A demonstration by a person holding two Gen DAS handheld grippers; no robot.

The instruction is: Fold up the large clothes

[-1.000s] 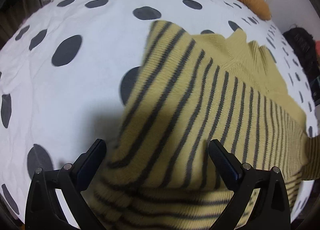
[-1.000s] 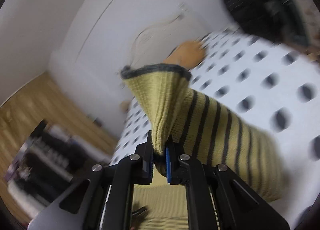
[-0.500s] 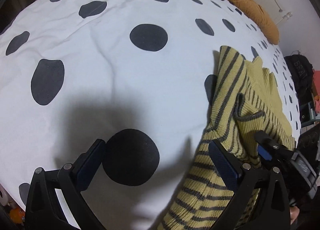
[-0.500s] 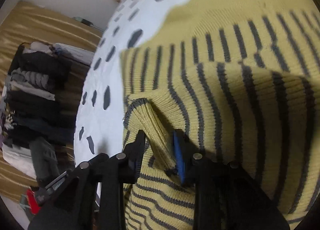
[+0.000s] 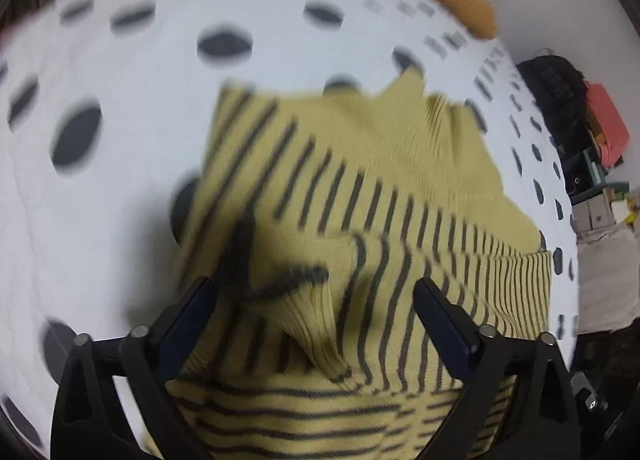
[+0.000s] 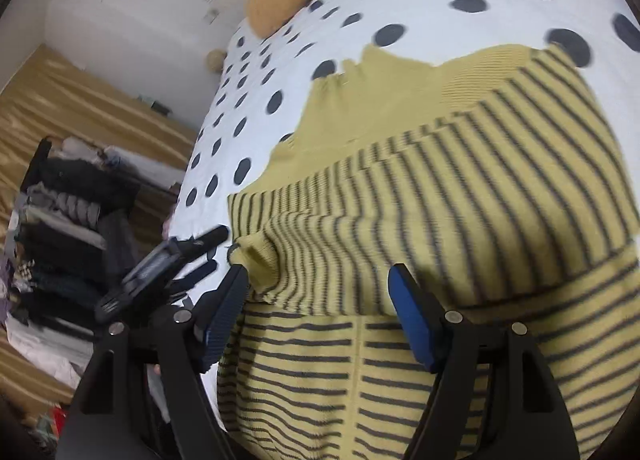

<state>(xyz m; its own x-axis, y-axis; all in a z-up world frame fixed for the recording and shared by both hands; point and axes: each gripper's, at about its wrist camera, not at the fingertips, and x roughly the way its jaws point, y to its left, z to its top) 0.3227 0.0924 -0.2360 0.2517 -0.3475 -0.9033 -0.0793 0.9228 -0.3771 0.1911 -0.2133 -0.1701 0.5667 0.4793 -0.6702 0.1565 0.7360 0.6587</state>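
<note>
Now both grippers hang with jaws spread and nothing held: the left gripper (image 5: 312, 296) and right gripper (image 6: 318, 288) sit just above the striped sweater (image 6: 460, 199). It lies directly ahead on the dotted bedspread (image 5: 140, 79), sleeves folded across, collar farthest away.

Left gripper (image 5: 312, 300): black angular frame, triangular cutouts in each arm, silver round screw heads near the finger bases, dark navy ribbed pads (image 5: 440, 320). Right gripper (image 6: 318, 292): same black frame and silver screws; pads (image 6: 412, 324) brighter blue.
</note>
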